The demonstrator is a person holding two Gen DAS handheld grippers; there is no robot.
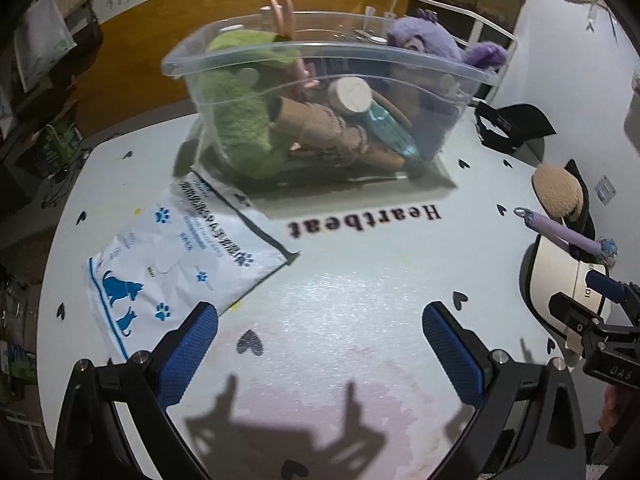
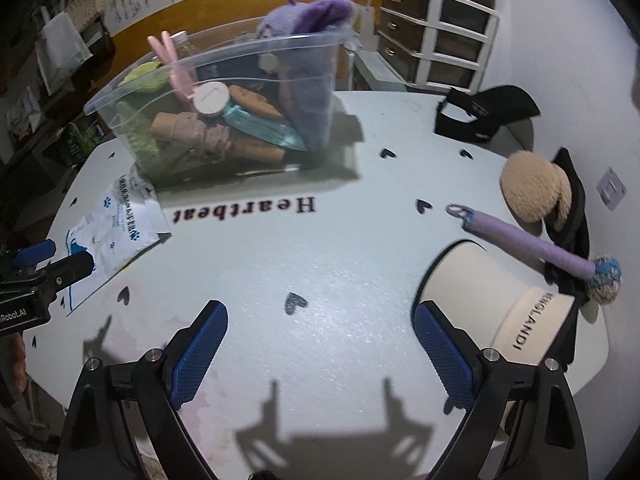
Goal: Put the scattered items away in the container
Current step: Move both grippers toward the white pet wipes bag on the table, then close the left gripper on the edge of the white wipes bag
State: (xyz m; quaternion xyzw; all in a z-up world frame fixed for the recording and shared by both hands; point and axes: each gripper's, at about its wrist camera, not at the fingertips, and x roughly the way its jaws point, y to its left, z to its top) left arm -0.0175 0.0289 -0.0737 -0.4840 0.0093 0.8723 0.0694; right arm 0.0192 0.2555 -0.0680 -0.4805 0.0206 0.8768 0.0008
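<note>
Container: the clear plastic bin (image 1: 320, 92) stands at the far side of the table (image 1: 340, 300), already holding a green plush (image 1: 240, 120), a purple plush (image 1: 424, 40), cardboard tubes (image 1: 320, 124) and a teal bottle (image 1: 388, 128).
Still out: a blue-and-white pet-print pouch (image 1: 176, 256) lies flat just beside the bin's left corner; on the right sit a purple wand toy (image 2: 532, 246), a tan fluffy pad (image 2: 532, 192), a cream cap (image 2: 500, 304) and a black cap (image 2: 484, 114).
Left gripper (image 1: 320, 352): jaws spread wide, empty, hovering over bare table near the pouch.
Right gripper (image 2: 320, 352): likewise spread and empty — the cream cap just beside its right finger.
Doing it well: likely take the nearest item per side; pinch the flat pouch by an edge, grip the wand mid-shaft.
Risk: the bin looks crowded — drop into a gap, not onto the rim.
</note>
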